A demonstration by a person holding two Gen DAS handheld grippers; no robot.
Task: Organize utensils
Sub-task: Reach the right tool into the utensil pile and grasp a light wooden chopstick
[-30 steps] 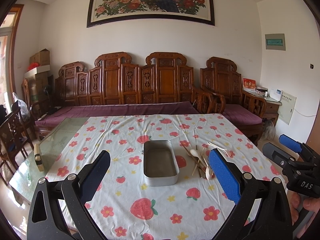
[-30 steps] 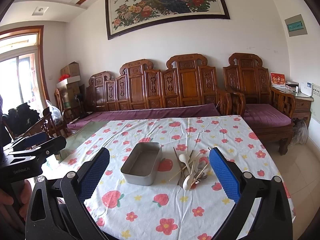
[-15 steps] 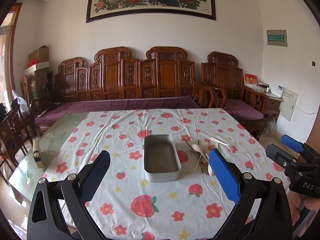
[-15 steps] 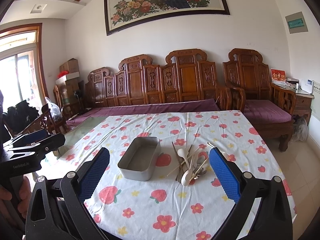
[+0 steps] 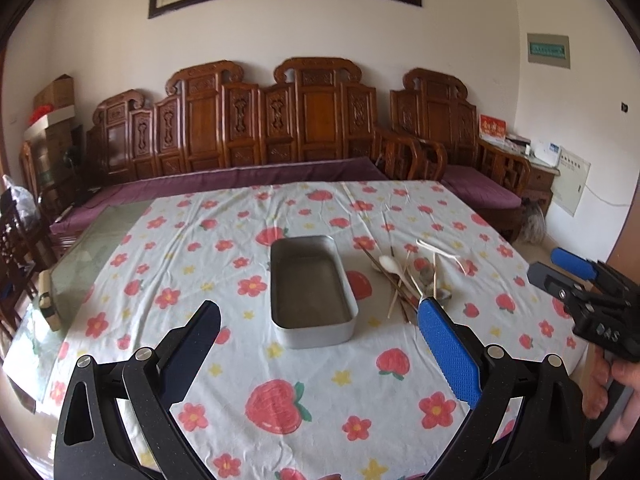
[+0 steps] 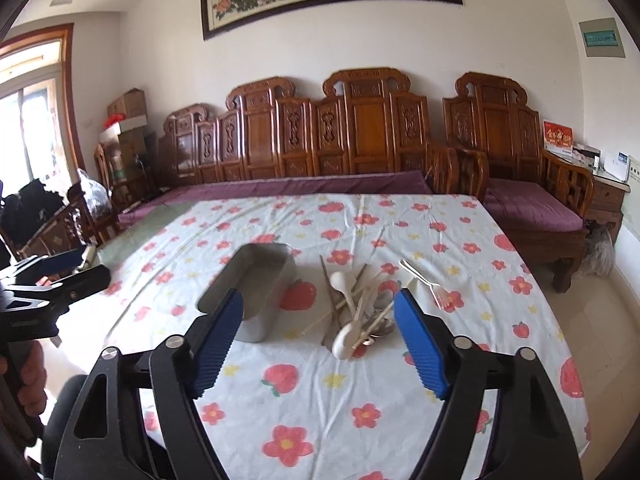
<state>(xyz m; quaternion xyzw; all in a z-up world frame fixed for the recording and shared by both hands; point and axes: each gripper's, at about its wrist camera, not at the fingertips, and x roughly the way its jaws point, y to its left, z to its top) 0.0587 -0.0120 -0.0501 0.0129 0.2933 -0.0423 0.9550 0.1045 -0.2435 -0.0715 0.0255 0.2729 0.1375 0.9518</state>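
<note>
The utensils (image 6: pixel 358 312) were seen piled on the cloth (image 6: pixel 304 400) just right of the tin (image 6: pixel 252 280). The left gripper (image 5: pixel 320 332) was held open and empty; the right gripper (image 6: pixel 320 312) was closing, nothing between its jaws.

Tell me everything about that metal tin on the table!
The tin is a grey, dull metal box, long with rounded corners and low straight walls. It has no lid and looks empty. It sits flat on the flowery cloth, near the middle of the table. A pile of spoons and sticks lies close beside it, not touching. Nothing holds it.
</note>
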